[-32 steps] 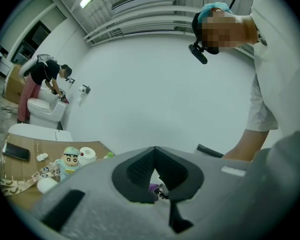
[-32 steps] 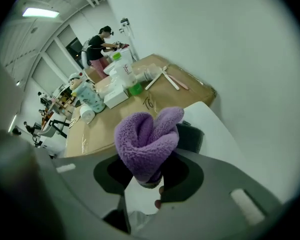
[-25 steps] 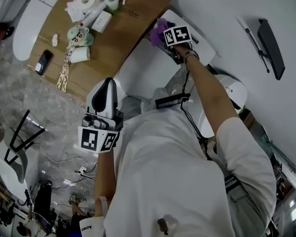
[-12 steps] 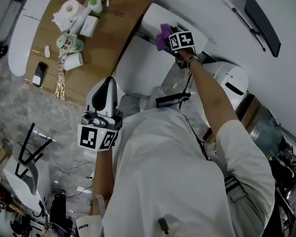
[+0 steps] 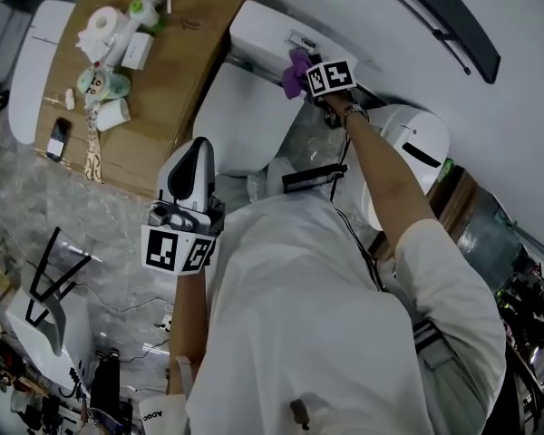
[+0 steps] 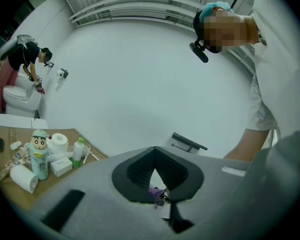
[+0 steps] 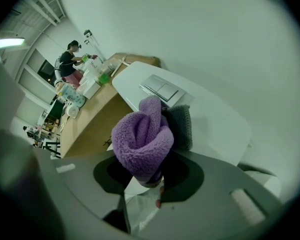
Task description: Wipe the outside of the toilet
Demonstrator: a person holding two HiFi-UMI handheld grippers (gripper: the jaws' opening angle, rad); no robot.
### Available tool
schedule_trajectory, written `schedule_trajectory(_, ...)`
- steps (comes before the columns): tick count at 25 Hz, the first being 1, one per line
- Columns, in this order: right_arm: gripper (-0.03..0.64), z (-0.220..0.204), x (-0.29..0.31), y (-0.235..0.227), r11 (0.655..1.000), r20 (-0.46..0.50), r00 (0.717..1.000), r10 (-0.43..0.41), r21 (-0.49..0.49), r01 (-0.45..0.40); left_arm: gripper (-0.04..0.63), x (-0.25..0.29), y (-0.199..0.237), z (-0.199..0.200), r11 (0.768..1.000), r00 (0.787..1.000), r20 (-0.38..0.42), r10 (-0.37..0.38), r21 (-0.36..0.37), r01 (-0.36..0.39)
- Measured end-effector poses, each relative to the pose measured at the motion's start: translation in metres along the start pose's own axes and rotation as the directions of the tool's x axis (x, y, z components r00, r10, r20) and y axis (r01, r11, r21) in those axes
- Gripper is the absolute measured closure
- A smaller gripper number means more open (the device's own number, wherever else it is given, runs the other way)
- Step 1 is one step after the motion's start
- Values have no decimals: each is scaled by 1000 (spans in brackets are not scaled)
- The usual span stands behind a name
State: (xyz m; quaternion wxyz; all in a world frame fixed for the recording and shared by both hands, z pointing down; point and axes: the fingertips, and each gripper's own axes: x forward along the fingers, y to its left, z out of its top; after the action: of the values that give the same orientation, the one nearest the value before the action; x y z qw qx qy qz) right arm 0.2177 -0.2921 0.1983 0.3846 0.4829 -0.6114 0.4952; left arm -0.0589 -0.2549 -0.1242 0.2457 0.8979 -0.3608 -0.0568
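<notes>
The white toilet has its tank (image 5: 258, 27) at the top and its closed lid (image 5: 240, 120) below it. My right gripper (image 5: 319, 87) is shut on a bunched purple cloth (image 5: 296, 71), which is pressed to the tank's front edge by the flush button (image 5: 299, 42). In the right gripper view the purple cloth (image 7: 142, 136) fills the right gripper (image 7: 152, 134), with the tank top (image 7: 210, 119) just beyond. My left gripper (image 5: 196, 148) hangs near the toilet's left side, shut and empty. Its tips meet in the left gripper view, where the left gripper (image 6: 155, 151) points at the wall.
A wooden table (image 5: 177, 71) stands left of the toilet with a toilet roll (image 5: 98, 21), a green-capped bottle (image 5: 145, 9), a cartoon-figure bottle (image 5: 100, 84) and a phone (image 5: 58, 137). A second white fixture (image 5: 408, 152) sits on the right. A black bar (image 5: 453, 21) hangs on the wall.
The head view has swung, so the scene sits lower and further left. My right gripper has slid the cloth along the tank's front, away from the table. The left gripper holds still.
</notes>
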Motion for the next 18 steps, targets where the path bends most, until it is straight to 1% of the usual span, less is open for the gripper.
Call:
schedule_trajectory(8,483,-34,-16,-38,997,-36,998,59,-52,-61,591,20,-53,-22,1000,999,24,25,15,-26)
schedule_trajectory(14,485,-52,-26,-63,988,-44,992,115,-96,-119,591,36,-95,-44,999,998,42,44,21,-45)
schedule_trajectory(18,485,-61,-34,-80,985,-45,990,131,-108,-135,591,41,-116,-53,998,997,46,61,23,-62)
